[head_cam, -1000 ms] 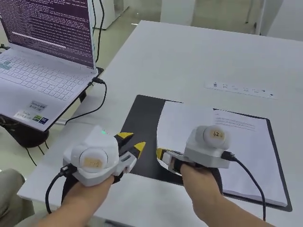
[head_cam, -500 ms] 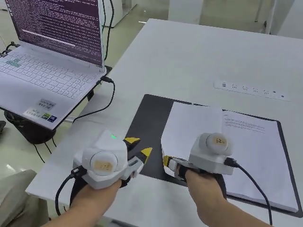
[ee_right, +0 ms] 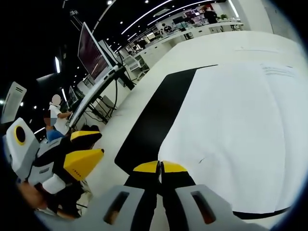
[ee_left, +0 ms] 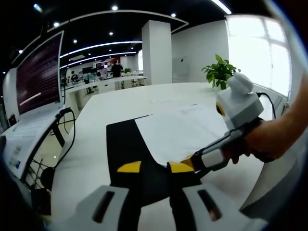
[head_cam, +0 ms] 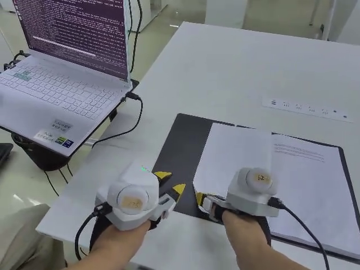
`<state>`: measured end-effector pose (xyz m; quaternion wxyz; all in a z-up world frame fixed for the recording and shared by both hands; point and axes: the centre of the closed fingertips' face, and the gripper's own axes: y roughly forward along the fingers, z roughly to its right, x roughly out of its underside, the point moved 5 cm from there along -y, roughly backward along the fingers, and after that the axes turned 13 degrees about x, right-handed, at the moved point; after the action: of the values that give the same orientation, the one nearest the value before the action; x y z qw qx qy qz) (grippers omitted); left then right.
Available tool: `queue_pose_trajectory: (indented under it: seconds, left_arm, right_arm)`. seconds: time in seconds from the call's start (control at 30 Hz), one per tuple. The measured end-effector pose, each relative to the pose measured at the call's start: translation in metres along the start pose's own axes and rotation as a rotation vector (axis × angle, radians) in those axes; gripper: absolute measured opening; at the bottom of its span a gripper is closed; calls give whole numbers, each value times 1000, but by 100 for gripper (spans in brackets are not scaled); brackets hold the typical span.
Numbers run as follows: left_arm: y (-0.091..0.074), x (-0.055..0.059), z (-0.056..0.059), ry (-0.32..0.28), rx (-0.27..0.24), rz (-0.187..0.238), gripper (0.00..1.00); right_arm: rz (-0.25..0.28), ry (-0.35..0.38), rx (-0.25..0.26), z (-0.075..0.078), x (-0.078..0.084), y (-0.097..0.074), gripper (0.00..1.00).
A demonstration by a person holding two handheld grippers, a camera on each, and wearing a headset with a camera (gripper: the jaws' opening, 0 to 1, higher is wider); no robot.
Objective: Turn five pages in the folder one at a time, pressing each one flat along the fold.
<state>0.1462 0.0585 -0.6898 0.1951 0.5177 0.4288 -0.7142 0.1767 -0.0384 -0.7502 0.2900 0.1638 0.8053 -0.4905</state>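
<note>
Now, the folder (head_cam: 185,120) lies open and flat on the desk (head_cam: 225,62). Its black left cover (head_cam: 177,149) is bare, and its right half carries the stack of printed sheets (head_cam: 315,180). One page (head_cam: 236,154) curls up off that stack, its lower-left corner lifted over the cover while its far side rests on the stack. The right hand-held gripper (head_cam: 200,199) has its jaws closed together on that corner. In the right gripper view, the sheet spreads away up and to the right of the tips. The left hand-held gripper (head_cam: 171,181) hovers just beside it, over the near edge of the black cover, with its jaws parted and holding nothing. To do this step well, carry the pinched corner in a low arc across to the left cover rather than pulling it toward you. That way the paper rolls over the fold and should neither crease nor tear at the binding. Check that a single sheet sits between the jaws. Once the page lies over, let go and run the free left hand-held gripper along the fold, which is hidden under the lifted page, from near end to far. Beyond the folder, a power strip (head_cam: 309,108) lies well apart on the desk. An open laptop (head_cam: 62,95) stands to the left of the desk.
</note>
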Motion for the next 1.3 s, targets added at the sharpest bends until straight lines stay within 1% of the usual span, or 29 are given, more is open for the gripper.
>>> queue_pose_trajectory:
  seconds: [0.1, 0.2, 0.33, 0.43, 0.53, 0.6, 0.67, 0.7, 0.77, 0.8, 0.83, 0.9, 0.97, 1.0, 1.07, 1.13, 1.2, 1.23, 1.27, 1.3]
  left_arm:
    - [2, 2, 0, 1, 3, -8, 18]
    - [4, 2, 1, 2, 6, -12, 18]
    - [9, 2, 3, 4, 13, -17, 18]
    - [14, 2, 5, 5, 18, -21, 18]
    - [23, 2, 8, 7, 28, -29, 17]
    - [29, 2, 10, 5, 34, -32, 17]
    - [35, 3, 13, 2, 39, -38, 17]
    - [39, 4, 15, 5, 46, -43, 17]
    - [46, 9, 20, -1, 62, -74, 17]
    - [50, 11, 21, 2, 68, -81, 17]
    - [55, 14, 23, -4, 78, -97, 17]
    - [63, 20, 25, -15, 89, -115, 17]
    - [70, 26, 27, -12, 95, -139, 17]
    - [71, 27, 28, -12, 95, -142, 17]
    - [76, 33, 28, -15, 92, -164, 17]
    - [78, 36, 28, -17, 78, -167, 16]
    - [79, 40, 29, -37, 67, -186, 16]
    - [79, 41, 30, -32, 63, -186, 16]
    - [80, 44, 31, -36, 55, -197, 16]
    - [79, 44, 31, -35, 48, -188, 16]
  right_arm:
    - [2, -3, -3, -2, 1, 0, 5]
    - [6, -4, -8, -2, 2, -2, 6]
    - [22, -10, -10, 0, 1, -8, 14]
    - [30, -9, -16, 2, 2, -14, 16]
    - [50, -23, -18, 5, 1, -23, 16]
    - [61, -32, -7, 12, 1, -29, 15]
    - [65, 2, 2, 20, 1, -33, 14]
    - [78, 19, 15, 28, -1, -36, 14]
    - [89, 22, 29, 37, -3, -40, 13]
    - [91, 28, 34, 41, -4, -41, 13]
    - [98, 36, 40, 46, -6, -44, 13]
    - [112, 42, 52, 54, -10, -48, 12]
    - [119, 50, 58, 61, -12, -50, 10]
    - [122, 50, 64, 65, -14, -51, 10]
    - [129, 44, 76, 73, -17, -53, 10]
    - [139, 48, 88, 80, -22, -55, 9]
    - [142, 49, 96, 88, -24, -55, 8]
    - [143, 45, 101, 91, -26, -54, 8]
    - [142, 43, 106, 94, -27, -54, 7]
    - [142, 42, 109, 96, -27, -53, 7]
